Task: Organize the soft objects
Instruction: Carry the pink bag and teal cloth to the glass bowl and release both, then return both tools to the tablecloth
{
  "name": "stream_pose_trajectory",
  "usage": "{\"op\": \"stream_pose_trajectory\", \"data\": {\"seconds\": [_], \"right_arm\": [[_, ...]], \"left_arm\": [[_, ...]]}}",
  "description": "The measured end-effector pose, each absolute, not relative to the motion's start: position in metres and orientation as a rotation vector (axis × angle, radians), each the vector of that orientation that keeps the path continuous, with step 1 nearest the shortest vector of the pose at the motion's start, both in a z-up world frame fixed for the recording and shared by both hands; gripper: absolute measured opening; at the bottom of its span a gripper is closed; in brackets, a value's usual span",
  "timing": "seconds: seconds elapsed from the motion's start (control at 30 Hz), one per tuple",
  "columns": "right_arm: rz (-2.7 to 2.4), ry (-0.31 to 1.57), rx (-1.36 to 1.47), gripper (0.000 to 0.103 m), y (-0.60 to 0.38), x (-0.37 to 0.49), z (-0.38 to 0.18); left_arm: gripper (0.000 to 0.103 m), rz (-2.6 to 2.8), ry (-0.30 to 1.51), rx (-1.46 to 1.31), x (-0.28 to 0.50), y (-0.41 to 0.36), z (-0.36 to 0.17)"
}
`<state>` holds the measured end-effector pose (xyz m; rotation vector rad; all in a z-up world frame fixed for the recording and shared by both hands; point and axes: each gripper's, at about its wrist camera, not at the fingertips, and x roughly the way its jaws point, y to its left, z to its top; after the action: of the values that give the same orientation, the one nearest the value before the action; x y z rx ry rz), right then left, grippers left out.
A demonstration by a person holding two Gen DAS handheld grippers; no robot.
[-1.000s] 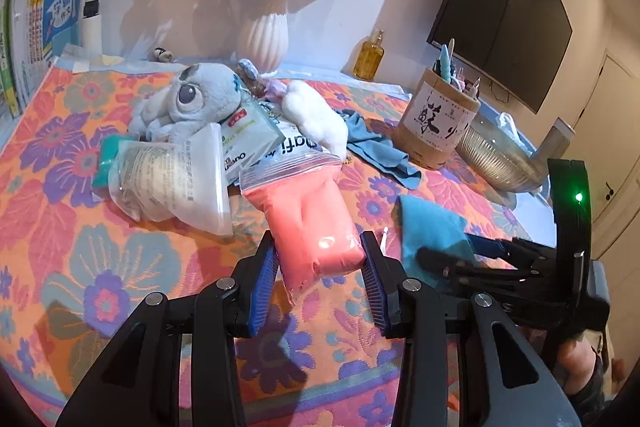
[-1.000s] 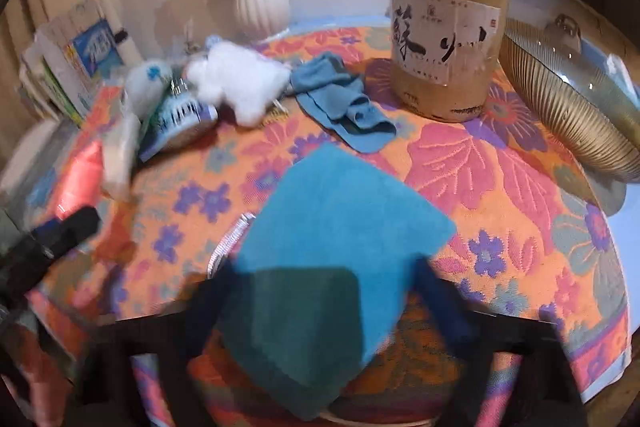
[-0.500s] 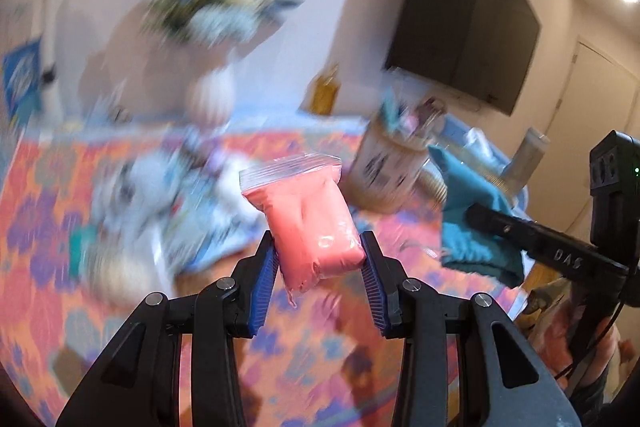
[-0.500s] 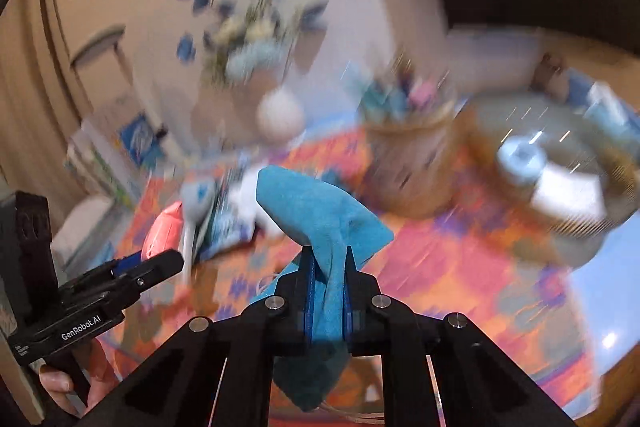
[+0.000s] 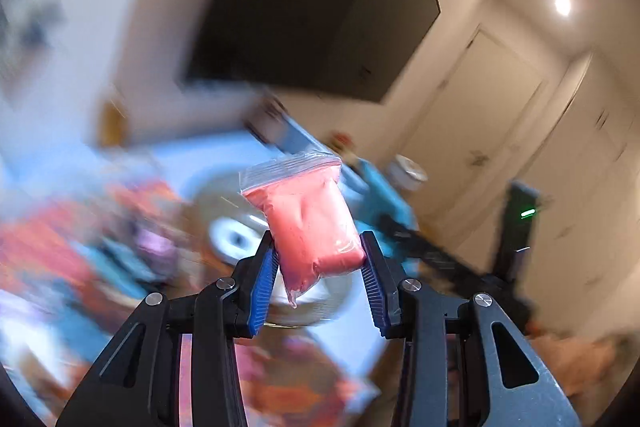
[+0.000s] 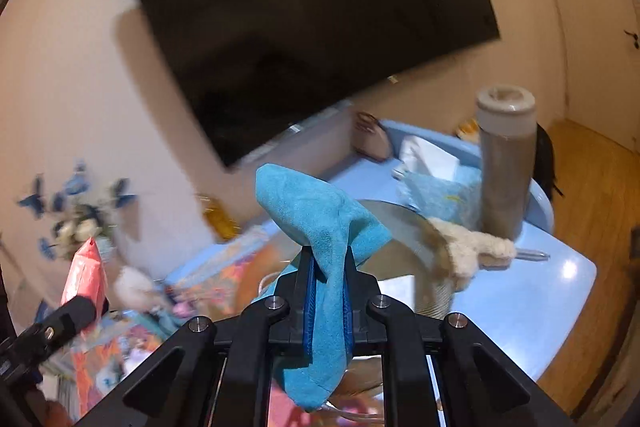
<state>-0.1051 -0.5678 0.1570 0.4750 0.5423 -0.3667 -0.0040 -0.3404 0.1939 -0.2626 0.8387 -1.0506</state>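
While my left gripper (image 5: 318, 267) clamps the lower half of a sealed pink bag (image 5: 310, 223), my right gripper (image 6: 328, 291) is closed tight on a folded teal cloth (image 6: 324, 227). Beyond the fingers lie a metal bowl (image 6: 400, 243), blue table (image 6: 552, 291) and dark TV (image 6: 304, 23). Since a second ago both have lifted off the floral cloth.

Glossy plastic bag (image 5: 308, 219); napped (matt) cloth (image 6: 324, 227)
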Motion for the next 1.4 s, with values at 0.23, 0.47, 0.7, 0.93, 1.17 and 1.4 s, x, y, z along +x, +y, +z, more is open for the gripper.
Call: {"op": "stream_pose_trajectory", "data": {"seconds": [0.23, 0.47, 0.7, 0.93, 1.17, 1.4], "right_arm": [[-0.417, 0.624, 0.434, 0.011, -0.582, -0.079, 0.126], [-0.364, 0.699, 0.462, 0.057, -0.591, -0.061, 0.105], [-0.379, 0.551, 0.490, 0.068, -0.589, -0.113, 0.145], [-0.159, 0.368, 0.463, 0.089, -0.497, -0.166, 0.194], [0.157, 0.295, 0.257, 0.103, -0.362, -0.181, 0.207], [0.267, 0.427, 0.072, 0.103, -0.245, -0.135, 0.120]], "left_arm": [[0.037, -0.905, 0.878, -0.166, 0.017, -0.391, 0.148], [0.078, -0.790, 0.877, -0.078, 0.025, -0.413, 0.133], [0.078, -0.858, 0.793, -0.109, -0.024, -0.363, 0.178], [0.091, -0.773, 0.618, -0.057, -0.102, -0.284, 0.228], [0.103, -0.425, 0.539, -0.102, -0.139, -0.145, 0.215], [0.101, 0.167, 0.665, -0.223, -0.123, 0.017, 0.105]]}}
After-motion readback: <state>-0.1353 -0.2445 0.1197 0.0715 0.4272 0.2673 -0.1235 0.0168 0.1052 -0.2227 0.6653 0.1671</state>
